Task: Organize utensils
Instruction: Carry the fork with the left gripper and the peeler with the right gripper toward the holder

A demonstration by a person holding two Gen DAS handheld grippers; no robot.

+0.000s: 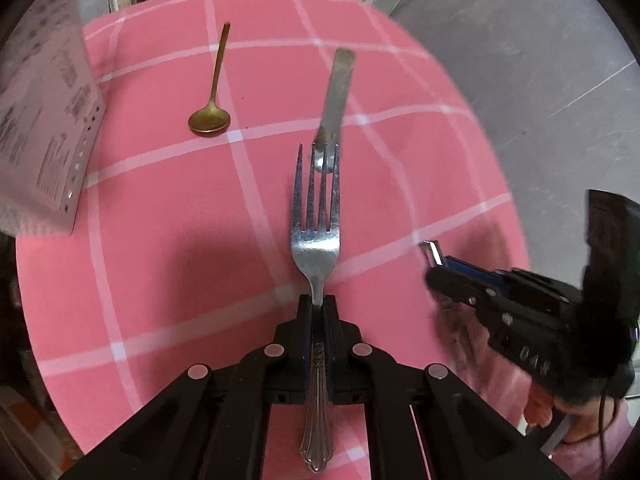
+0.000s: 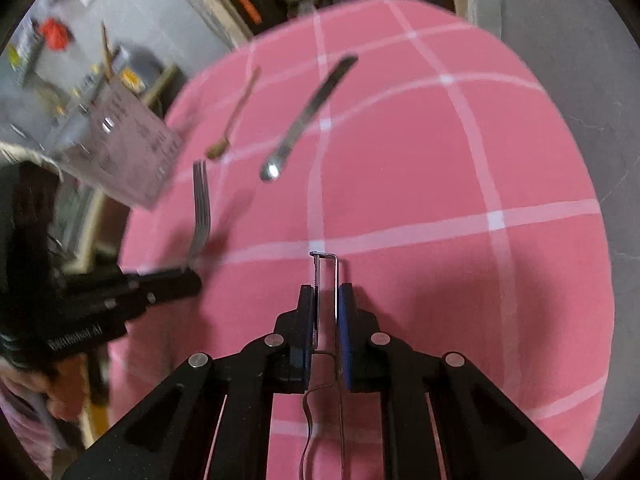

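Pink cloth [image 1: 168, 208] with a white grid covers the round table; grey floor lies beyond its far edge, and cluttered shelving shows, blurred, at the room's edge. A printed white box [image 1: 44, 120] sits on the cloth, ahead and to the left of the left gripper.

Left gripper [image 1: 318, 308]: jaws closed narrow on the handle of a silver fork [image 1: 316, 240]. The fork's long axis runs straight ahead along the fingers, tines pointing away, raised above the cloth.

Ahead of the tines a butter knife [image 1: 336, 96] lies flat, long axis running away and slightly right. Ahead-left lies a small brass spoon [image 1: 210, 120], bowl nearest, handle pointing away.

Right gripper [image 2: 326, 292]: jaws closed narrow on a thin wire-framed metal utensil [image 2: 326, 272], type unclear, its squared tip pointing straight ahead beyond the fingertips.
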